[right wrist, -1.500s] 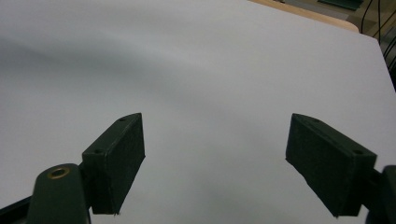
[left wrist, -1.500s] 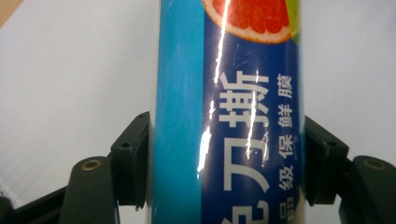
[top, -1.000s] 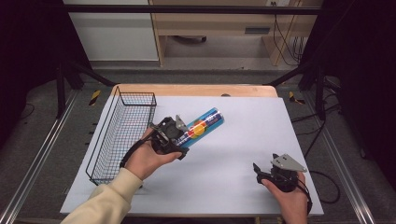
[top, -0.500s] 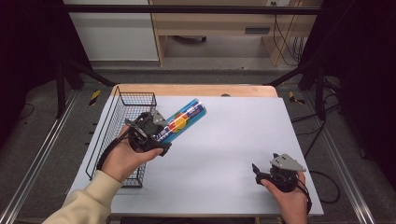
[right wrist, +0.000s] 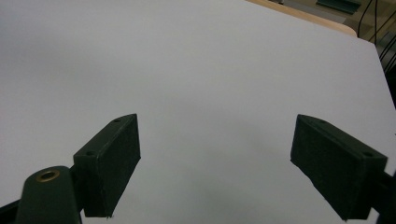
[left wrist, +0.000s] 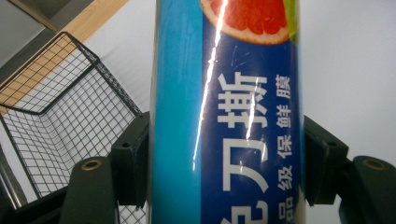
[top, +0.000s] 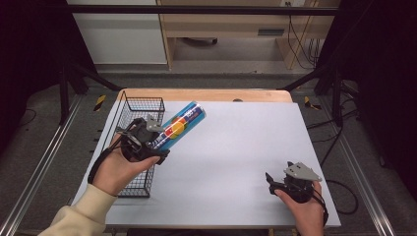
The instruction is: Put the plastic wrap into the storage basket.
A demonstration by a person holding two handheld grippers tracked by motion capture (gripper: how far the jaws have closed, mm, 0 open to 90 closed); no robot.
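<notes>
A long blue box of cling film point(top: 180, 125) with a citrus picture and white lettering is held off the table, slanting up to the right. My left gripper point(top: 156, 138) is shut on the box's lower part, above the right side of the black wire basket point(top: 129, 110). In the left gripper view both jaws press the sides of the box point(left wrist: 229, 112), and the basket point(left wrist: 60, 112) lies to its left. My right gripper point(top: 272, 180) rests near the table's front right, open, with bare white table between its jaws point(right wrist: 215, 158).
The white table sheet point(top: 241, 147) stretches between the two grippers. A wooden table edge point(top: 206, 95) runs along the back. Metal rails and dark frame legs flank the table, and cables lie on the floor at the right.
My left gripper has carried the blue box leftward from the middle of the table to over the basket. The right gripper has stayed in place.
</notes>
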